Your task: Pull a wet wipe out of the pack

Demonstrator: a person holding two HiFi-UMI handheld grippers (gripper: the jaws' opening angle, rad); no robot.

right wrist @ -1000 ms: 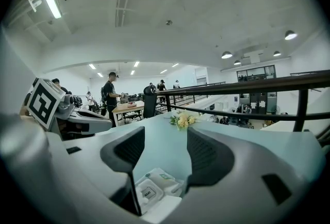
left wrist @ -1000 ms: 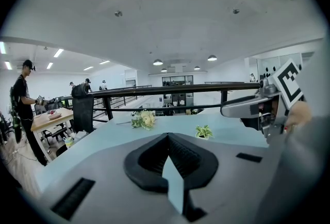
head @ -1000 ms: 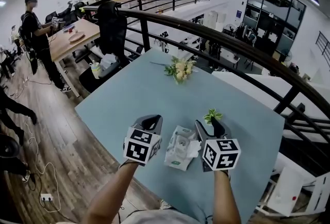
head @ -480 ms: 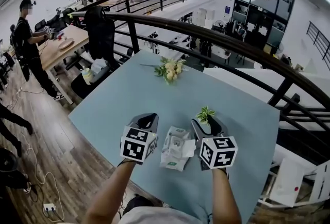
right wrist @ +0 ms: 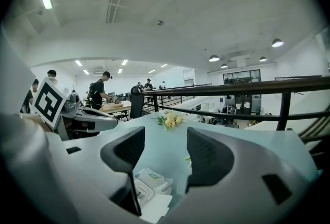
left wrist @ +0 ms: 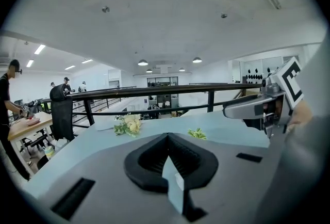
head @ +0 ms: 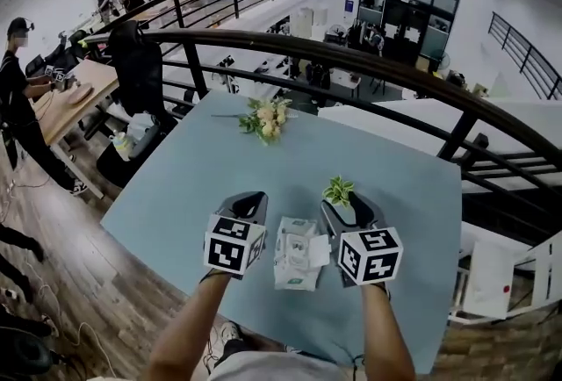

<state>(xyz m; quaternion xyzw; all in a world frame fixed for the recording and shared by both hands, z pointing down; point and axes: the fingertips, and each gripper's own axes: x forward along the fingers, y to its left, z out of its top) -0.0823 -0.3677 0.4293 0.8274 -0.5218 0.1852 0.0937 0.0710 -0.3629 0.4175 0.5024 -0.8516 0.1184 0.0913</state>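
Table (head: 176, 186): pale blue-green top set against a dark railing (head: 351, 63), with an open office floor beyond. It is the work surface, and the near edge is where everything in use sits, within easy reach of the person.

Left gripper (left wrist: 167, 139): held low, just left of the pack. Its jaw tips meet and grip nothing. It is probably parked here to pin the pack down when the pull comes.

Right gripper (right wrist: 165, 139): held just right of the pack, level with the left one. Its jaws stand apart and empty, and its view shows the pack below and between them. This looks like a stance for reaching in.

Pack (head: 297, 252): lies flat near the table's front edge, between the two grippers, with no jaw on it. Something white shows at its right side. Whether that is a raised flap or a wipe's edge cannot be told. No wipe is drawn out yet.

Flowers (head: 266, 118): a cream bunch lying well away at the far side.

Sprig (head: 338, 191): small and green, just ahead of the right gripper. It is near enough to be brushed by that gripper.
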